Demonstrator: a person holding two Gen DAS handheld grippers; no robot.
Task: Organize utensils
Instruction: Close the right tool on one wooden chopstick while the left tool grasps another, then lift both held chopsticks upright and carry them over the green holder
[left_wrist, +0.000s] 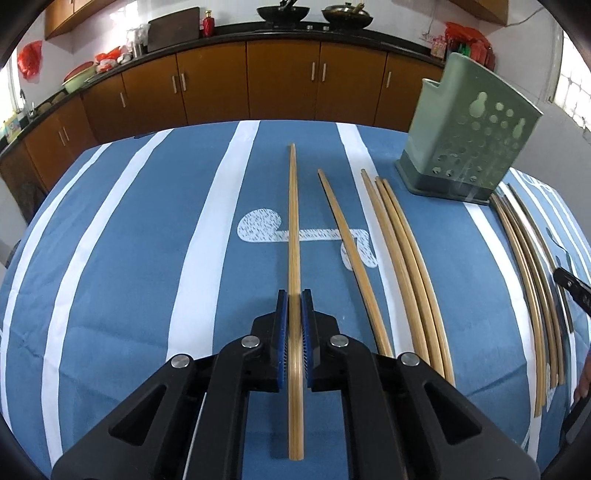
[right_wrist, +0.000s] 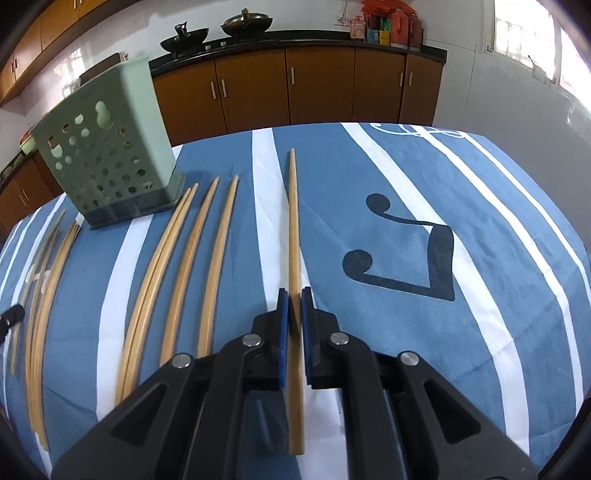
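- Two claws were each clamped on a single chopstick: the left claw (left_wrist: 294, 295) gripped one chopstick (left_wrist: 293, 221); the right claw (right_wrist: 294, 295) gripped another chopstick (right_wrist: 293, 229).
- Loose chopsticks (left_wrist: 402, 266) lay in rows on the blue striped cloth (left_wrist: 147, 258) covering the worktop.
- The green perforated utensil holder (left_wrist: 469, 140) stood upright at the far end of the rows, between the two claws.

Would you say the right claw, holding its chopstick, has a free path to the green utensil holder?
Probably yes. The right claw is shut on one chopstick, and the green utensil holder stands upright ahead to its left. Only loose chopsticks lie flat on the cloth between, so lifting over them looks unobstructed.
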